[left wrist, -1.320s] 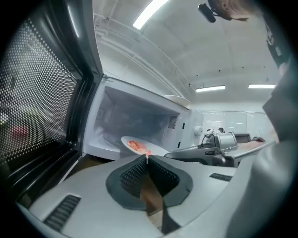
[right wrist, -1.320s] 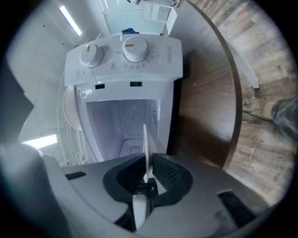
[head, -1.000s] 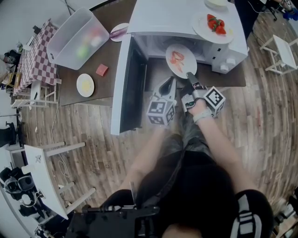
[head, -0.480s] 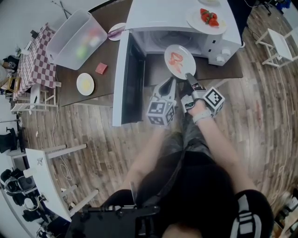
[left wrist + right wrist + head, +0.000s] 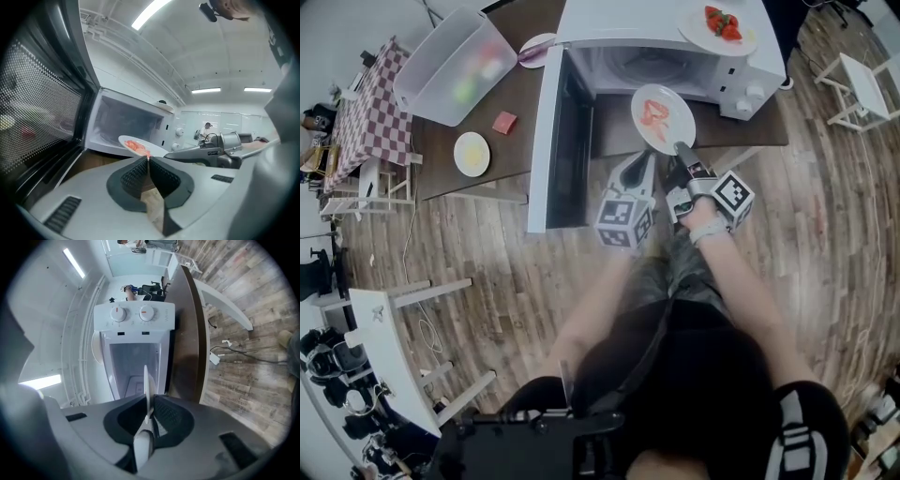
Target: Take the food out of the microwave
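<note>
A white plate (image 5: 661, 117) with orange-red food hangs in front of the open microwave (image 5: 675, 42), outside its cavity. My right gripper (image 5: 681, 150) is shut on the plate's near rim. In the right gripper view the plate (image 5: 146, 380) shows edge-on, pinched between the pads of the right gripper (image 5: 149, 401). My left gripper (image 5: 641, 161) hangs just left of it, shut and empty, beside the microwave door (image 5: 551, 141). In the left gripper view the left gripper (image 5: 148, 159) has its jaws together, and the plate (image 5: 138, 145) lies beyond them.
The door swings out to the left of the cavity. A plate of strawberries (image 5: 719, 26) rests on the microwave's top. On the brown table (image 5: 502, 155) are a clear bin (image 5: 455, 70), a yellow plate (image 5: 472, 154) and a red block (image 5: 504, 122). A white stool (image 5: 862, 84) stands at the right.
My right gripper has drawn the plate back from the microwave's cavity toward me. The left gripper moved back alongside it, still shut.
</note>
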